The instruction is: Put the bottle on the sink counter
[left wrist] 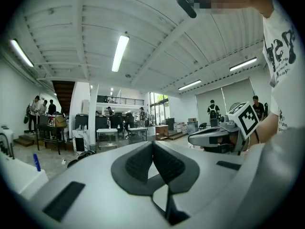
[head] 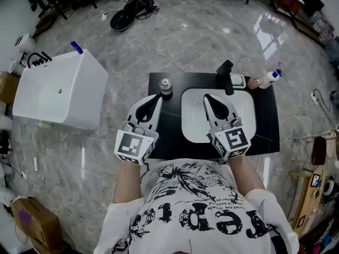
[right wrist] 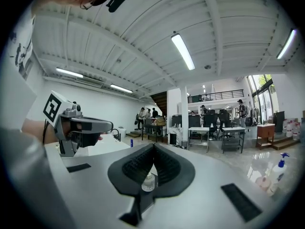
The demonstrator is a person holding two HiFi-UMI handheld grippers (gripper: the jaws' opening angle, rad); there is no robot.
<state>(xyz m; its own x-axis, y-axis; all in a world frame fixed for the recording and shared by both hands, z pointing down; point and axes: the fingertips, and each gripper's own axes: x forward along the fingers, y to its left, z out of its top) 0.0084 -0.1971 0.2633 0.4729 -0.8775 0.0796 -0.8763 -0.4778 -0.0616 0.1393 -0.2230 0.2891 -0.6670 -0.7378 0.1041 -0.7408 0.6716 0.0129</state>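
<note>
"Where is the small bottle [head: 166, 86]?"

"It stands on the black table [head: 267, 115], at the far side, just left of the white sink [head: 192, 115]."

"Is a gripper holding it?"

"No. The left gripper [head: 157, 97] is closed on nothing. The right gripper [head: 207, 97] is closed and empty too, above the sink."

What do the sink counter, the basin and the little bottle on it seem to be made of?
Sink counter: flat black slab with a fairly dull finish, maybe stone or laminate; it shows only faint reflections.
Basin: glossy white, likely ceramic; the rim is smooth and moulded.
Bottle: see-through body, plastic or glass; I can't tell which.
</note>
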